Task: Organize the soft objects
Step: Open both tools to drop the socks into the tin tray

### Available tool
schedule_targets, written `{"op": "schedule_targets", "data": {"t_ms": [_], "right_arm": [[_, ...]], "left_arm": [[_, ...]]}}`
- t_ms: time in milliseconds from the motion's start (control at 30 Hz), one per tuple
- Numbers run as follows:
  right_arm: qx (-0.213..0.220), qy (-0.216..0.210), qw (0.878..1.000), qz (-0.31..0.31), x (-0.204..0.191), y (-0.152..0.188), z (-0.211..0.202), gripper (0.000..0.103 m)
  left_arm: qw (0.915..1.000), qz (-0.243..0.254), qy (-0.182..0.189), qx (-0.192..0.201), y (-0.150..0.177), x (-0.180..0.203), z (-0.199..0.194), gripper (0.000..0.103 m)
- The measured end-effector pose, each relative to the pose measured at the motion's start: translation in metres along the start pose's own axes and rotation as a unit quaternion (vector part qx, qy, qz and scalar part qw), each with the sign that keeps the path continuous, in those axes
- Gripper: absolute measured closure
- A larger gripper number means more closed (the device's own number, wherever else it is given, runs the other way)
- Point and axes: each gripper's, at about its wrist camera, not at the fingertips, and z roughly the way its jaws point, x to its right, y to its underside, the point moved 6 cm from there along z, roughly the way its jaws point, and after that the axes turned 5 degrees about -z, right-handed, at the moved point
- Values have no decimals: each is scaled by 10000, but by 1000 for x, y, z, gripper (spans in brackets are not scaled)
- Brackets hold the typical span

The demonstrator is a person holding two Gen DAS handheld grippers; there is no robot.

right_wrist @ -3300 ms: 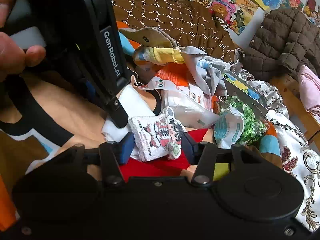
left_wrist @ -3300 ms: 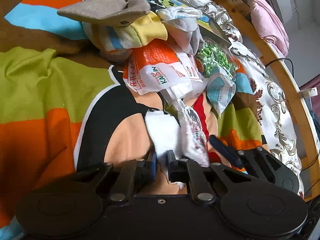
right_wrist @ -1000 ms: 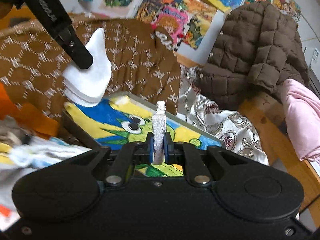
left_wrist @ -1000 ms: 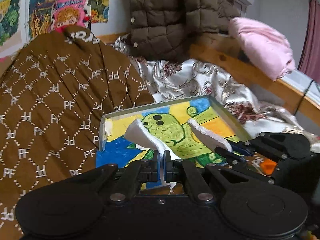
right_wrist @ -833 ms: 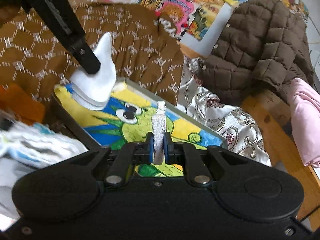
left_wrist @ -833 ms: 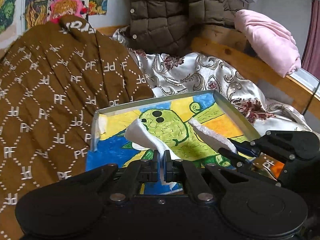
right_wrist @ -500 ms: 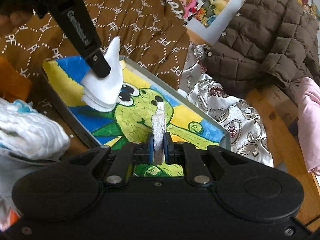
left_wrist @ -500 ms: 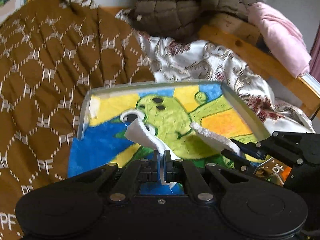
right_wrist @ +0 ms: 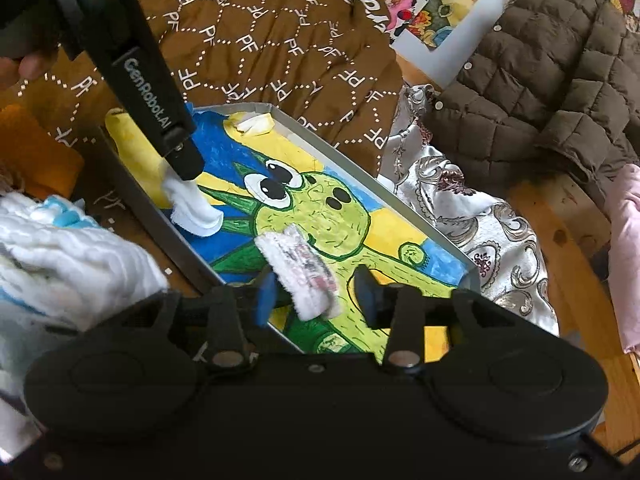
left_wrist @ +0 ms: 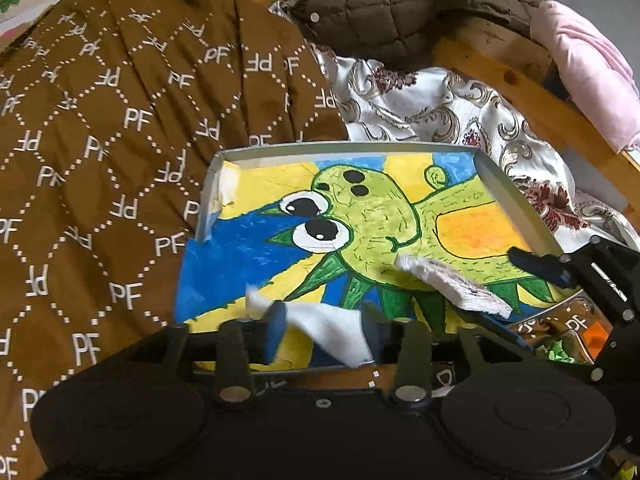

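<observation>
1. Left tongs (left_wrist: 320, 330): jaws spread apart; a white folded cloth (left_wrist: 334, 332) lies loose between them over the near edge of the tray (left_wrist: 516, 196), apparently just let go.
2. Right tongs (right_wrist: 316, 292): jaws likewise apart; a printed cloth (right_wrist: 302, 272) sits between them above the tray's painted floor, not pinched.
3. Progress, as judged: two soft items are delivered to the tray; whether they rest fully flat cannot be told.
4. Remaining: a white quilted bundle (right_wrist: 60, 264) lies outside the tray on the bed, so further sorting seems left.
</observation>
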Motion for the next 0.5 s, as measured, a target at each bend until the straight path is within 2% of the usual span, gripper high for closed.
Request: {"op": "schedule_targets", "data": {"t_ms": [200,267,333,500], "right_arm": [[21,-53,9993,375,15,-4,-20,48],[16,-99,9986,517,19,-6,-23,31],[41,-164,9976,672,22,-9,-30,24],[239,-119,9964,802,29,-18,-65,13]], "left_arm": [[9998,46,-120,130,-2,1,-28,37],[9997,24,-162,169,-2,1,-39,36],[9996,32,-183,230,-2,2,-52,35],[9980,75,-259,580,-5,5,-89,26]]}}
